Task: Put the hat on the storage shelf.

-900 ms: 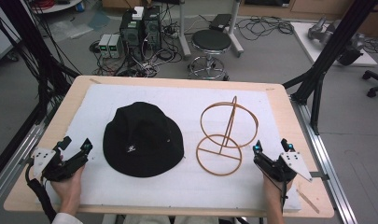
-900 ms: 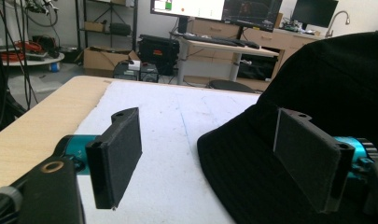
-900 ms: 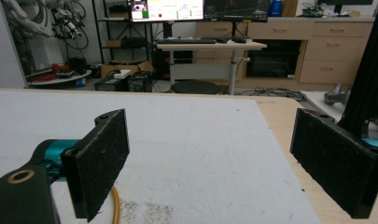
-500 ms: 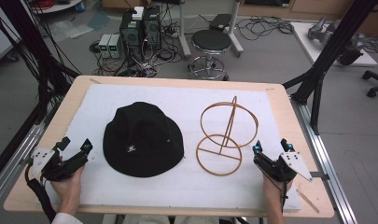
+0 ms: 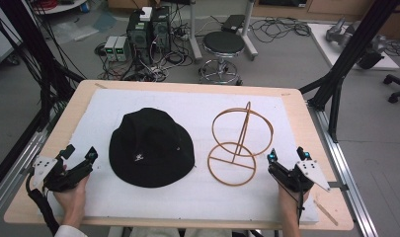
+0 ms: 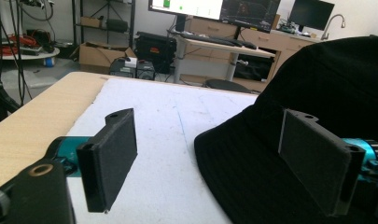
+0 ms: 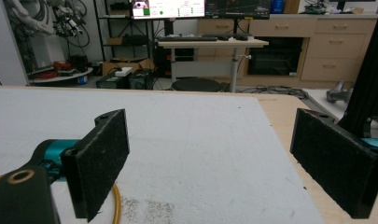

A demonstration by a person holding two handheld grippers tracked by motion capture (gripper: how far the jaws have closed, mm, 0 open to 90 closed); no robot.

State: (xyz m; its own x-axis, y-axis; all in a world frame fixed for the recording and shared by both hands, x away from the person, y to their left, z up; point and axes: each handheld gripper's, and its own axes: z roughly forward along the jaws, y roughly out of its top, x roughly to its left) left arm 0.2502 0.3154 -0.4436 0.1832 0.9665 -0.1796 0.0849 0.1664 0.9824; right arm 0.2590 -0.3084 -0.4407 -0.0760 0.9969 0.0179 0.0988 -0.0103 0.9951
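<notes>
Nothing moved; both tongs (image 5: 79, 157) (image 5: 286, 154) gape empty; left gripper view: hat (image 6: 289, 140) brim between jaws

Black hat (image 5: 152, 147) beside wire stand (image 5: 239, 143)

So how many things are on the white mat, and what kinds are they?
Black hats: 1
Wooden hoop stands: 1
Total: 2
</notes>
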